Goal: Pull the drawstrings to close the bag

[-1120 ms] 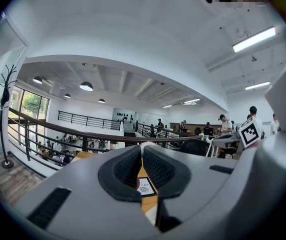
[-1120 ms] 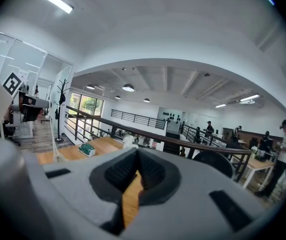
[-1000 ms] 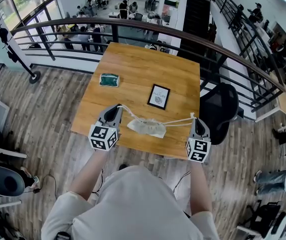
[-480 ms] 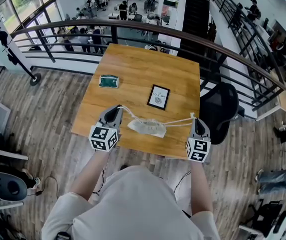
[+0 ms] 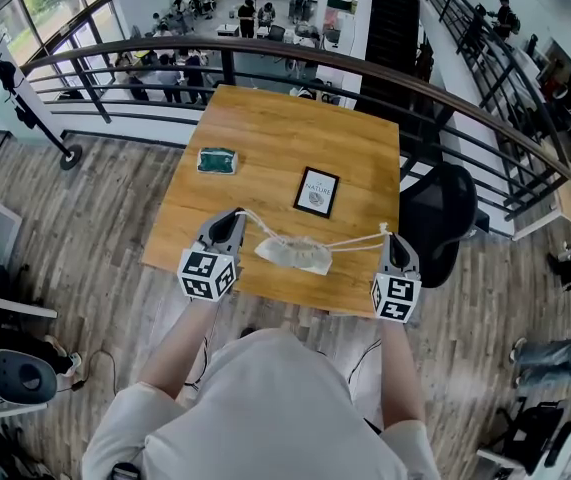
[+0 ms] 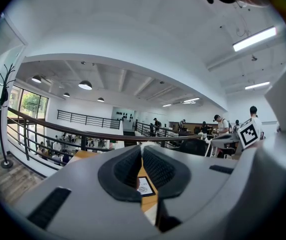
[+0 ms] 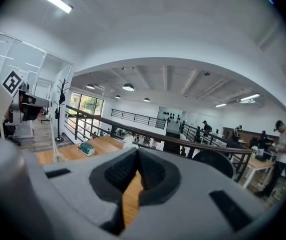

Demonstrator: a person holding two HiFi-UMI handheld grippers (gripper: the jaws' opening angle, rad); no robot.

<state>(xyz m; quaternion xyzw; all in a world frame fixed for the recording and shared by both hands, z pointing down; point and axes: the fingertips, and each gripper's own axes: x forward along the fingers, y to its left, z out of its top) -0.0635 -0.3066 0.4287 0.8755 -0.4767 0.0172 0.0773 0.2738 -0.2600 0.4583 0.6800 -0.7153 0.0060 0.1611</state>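
A pale drawstring bag (image 5: 295,255) lies gathered near the front edge of the wooden table (image 5: 265,128). One white drawstring (image 5: 261,225) runs from it to my left gripper (image 5: 235,215). The other drawstring (image 5: 355,241) stretches to my right gripper (image 5: 386,234). Both cords are drawn out sideways, away from each other. In the left gripper view the jaws are closed with a white cord end (image 6: 143,145) pinched at their tip. In the right gripper view the jaws are closed too, a white cord end (image 7: 129,143) at their tip and the cord (image 7: 57,151) trailing off left.
A green packet (image 5: 217,160) lies at the table's left and a black framed card (image 5: 316,191) in the middle. A black chair (image 5: 443,218) stands at the table's right. A dark railing (image 5: 265,53) curves behind the table, with a lower floor beyond.
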